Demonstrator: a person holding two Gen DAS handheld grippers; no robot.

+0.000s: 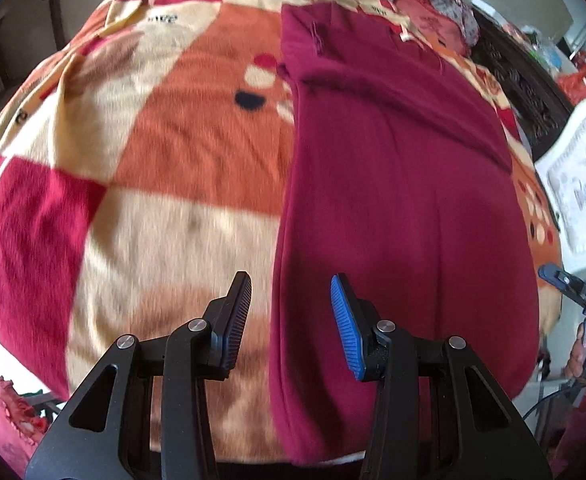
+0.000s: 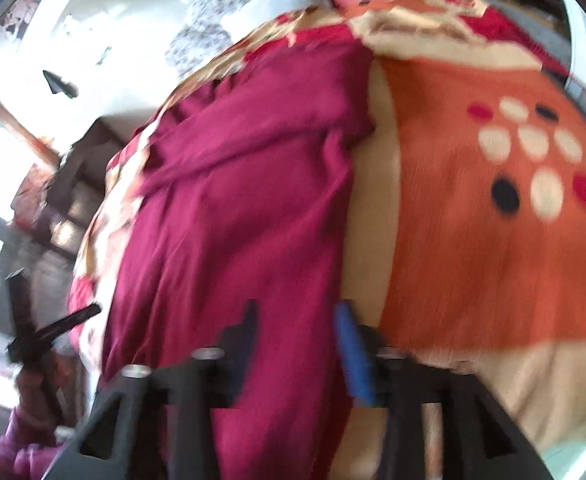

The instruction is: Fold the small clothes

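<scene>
The landmark here is the garment (image 1: 393, 208), a dark red piece lying long and flat on the blanket (image 1: 165, 152) of the bed. It already looks folded once along its length, and one part lies across its far end.

To the left of the garment are the left tongs (image 1: 291, 320). Their jaws stand apart with nothing between them, and they hang above the garment's left edge, near its close end. I cannot see any contact with the cloth.

Over the garment's right edge are the right tongs (image 2: 299, 344), blurred. Their jaws are also apart and hold nothing; only red cloth shows below them.

I judge that the step in hand is between two folds. The next move probably calls for both tongs to go down to the near end, clamp its two corners, and carry it toward the far end.
</scene>
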